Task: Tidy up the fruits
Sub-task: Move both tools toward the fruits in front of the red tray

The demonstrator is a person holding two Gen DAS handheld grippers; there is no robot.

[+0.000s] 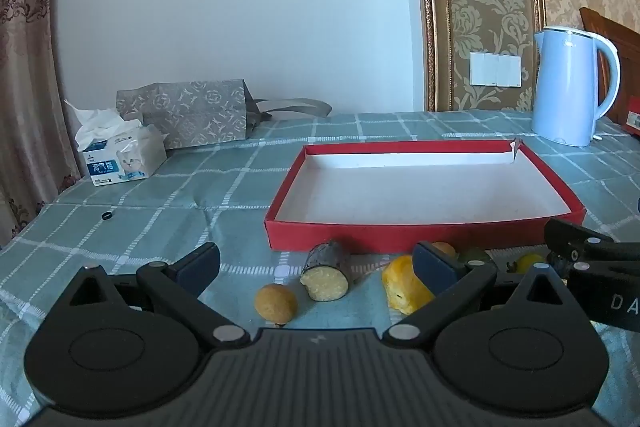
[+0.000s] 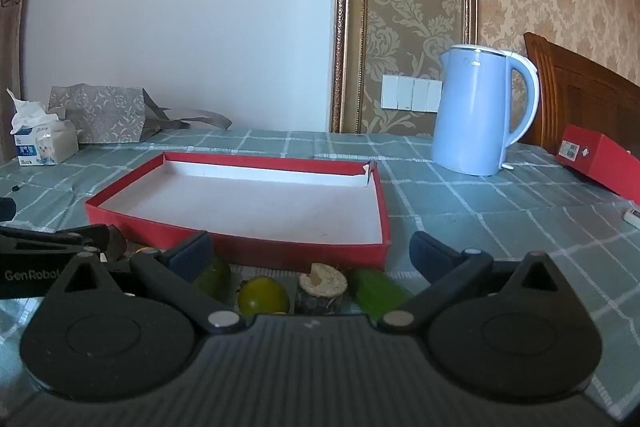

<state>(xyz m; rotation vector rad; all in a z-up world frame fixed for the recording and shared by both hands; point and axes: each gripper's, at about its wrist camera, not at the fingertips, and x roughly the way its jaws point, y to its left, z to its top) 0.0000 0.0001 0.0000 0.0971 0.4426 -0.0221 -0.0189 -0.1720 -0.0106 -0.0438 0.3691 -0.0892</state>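
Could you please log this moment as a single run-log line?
left gripper: open, empty | right gripper: open, empty | red tray: empty | fruits: on tablecloth before tray

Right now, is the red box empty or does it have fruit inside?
Empty. The red box shows only its bare white bottom in both views; the fruit pieces lie on the tablecloth in front of it.

Matt red cardboard tray, checked cloth tablecloth, glossy plastic kettle

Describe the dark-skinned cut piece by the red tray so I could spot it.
Find the red tray on the checked tablecloth. Just before its near left corner lies a short chunk with a pale yellow cut face. Its blackish skin sets it apart from the round tan fruit and the yellow piece beside it.
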